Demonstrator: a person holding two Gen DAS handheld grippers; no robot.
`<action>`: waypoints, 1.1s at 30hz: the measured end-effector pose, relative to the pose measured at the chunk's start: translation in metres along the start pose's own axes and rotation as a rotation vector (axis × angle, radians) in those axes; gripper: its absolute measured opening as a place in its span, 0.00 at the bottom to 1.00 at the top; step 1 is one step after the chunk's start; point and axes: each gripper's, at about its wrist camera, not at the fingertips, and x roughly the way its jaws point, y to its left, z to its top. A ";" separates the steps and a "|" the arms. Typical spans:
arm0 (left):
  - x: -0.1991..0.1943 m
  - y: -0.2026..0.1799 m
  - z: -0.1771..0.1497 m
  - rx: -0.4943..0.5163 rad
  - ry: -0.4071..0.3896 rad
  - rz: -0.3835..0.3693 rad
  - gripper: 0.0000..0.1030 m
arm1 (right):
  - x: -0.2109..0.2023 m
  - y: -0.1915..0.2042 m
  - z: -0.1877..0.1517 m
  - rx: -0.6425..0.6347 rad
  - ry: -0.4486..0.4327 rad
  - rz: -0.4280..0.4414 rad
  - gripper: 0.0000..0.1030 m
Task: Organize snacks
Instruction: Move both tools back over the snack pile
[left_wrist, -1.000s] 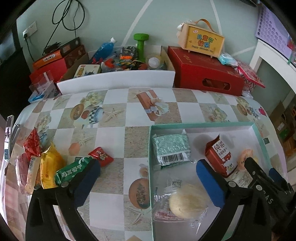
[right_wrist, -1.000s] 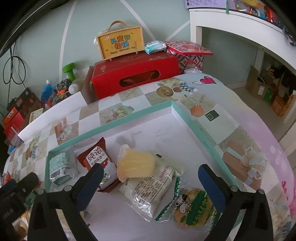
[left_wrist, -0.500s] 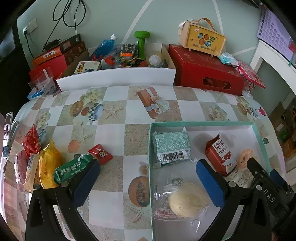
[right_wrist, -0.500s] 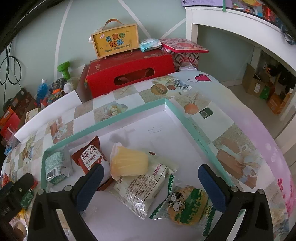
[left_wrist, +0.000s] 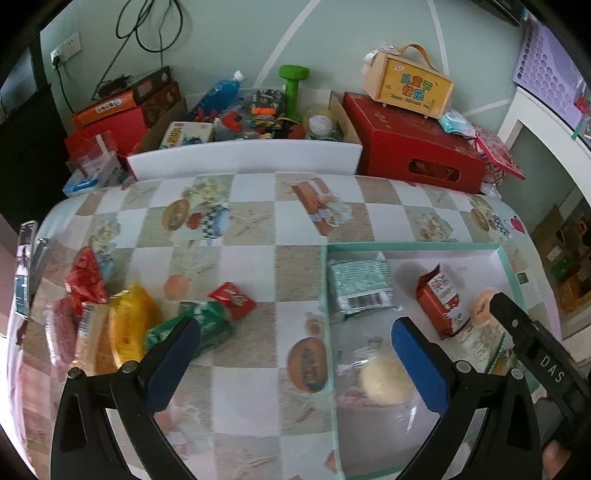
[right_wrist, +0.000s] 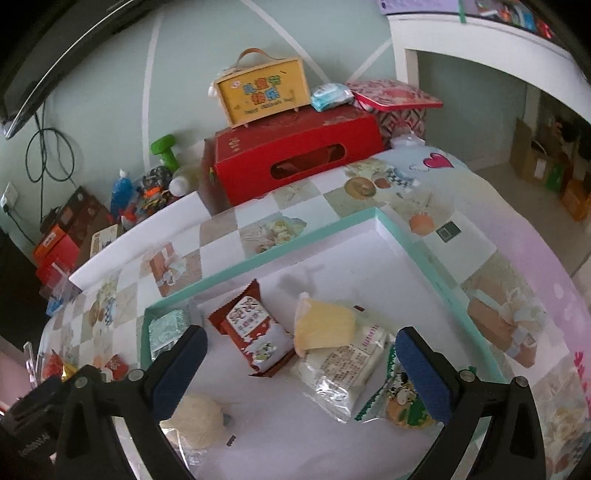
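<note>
A teal-rimmed white box (left_wrist: 406, 245) (right_wrist: 417, 236) holds several snacks: a green-white packet (left_wrist: 360, 282), a red packet (left_wrist: 439, 299) (right_wrist: 255, 325), a round bun in clear wrap (left_wrist: 384, 376) (right_wrist: 199, 417), a yellow jelly (right_wrist: 325, 325), a clear-wrapped cake (right_wrist: 347, 365) and a green cartoon packet (right_wrist: 402, 398). On the cloth to the left lie a green packet (left_wrist: 210, 325), a small red packet (left_wrist: 232, 299), a yellow packet (left_wrist: 129, 325) and a red bag (left_wrist: 85, 280). My left gripper (left_wrist: 295, 354) is open above the box's left wall. My right gripper (right_wrist: 299, 369) is open over the box, empty.
A checked tablecloth (left_wrist: 258, 229) covers the table. Behind it stand a white board (left_wrist: 243, 158), a red carton (left_wrist: 410, 144) (right_wrist: 295, 155) with a yellow case (left_wrist: 410, 86) on top, a green dumbbell (left_wrist: 293, 86) and stacked boxes (left_wrist: 114, 114).
Both grippers have drawn back toward me and shifted left; the loose snacks on the cloth show more centrally in the left view. Both stay open and empty.
</note>
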 end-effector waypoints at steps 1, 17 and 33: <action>-0.003 0.006 -0.002 -0.001 -0.004 0.007 1.00 | -0.001 0.004 0.000 -0.010 -0.001 0.009 1.00; -0.028 0.158 -0.051 -0.288 0.022 0.149 1.00 | -0.013 0.127 -0.044 -0.278 0.013 0.178 1.00; -0.025 0.249 -0.081 -0.579 0.057 0.130 1.00 | 0.001 0.205 -0.111 -0.509 0.133 0.323 1.00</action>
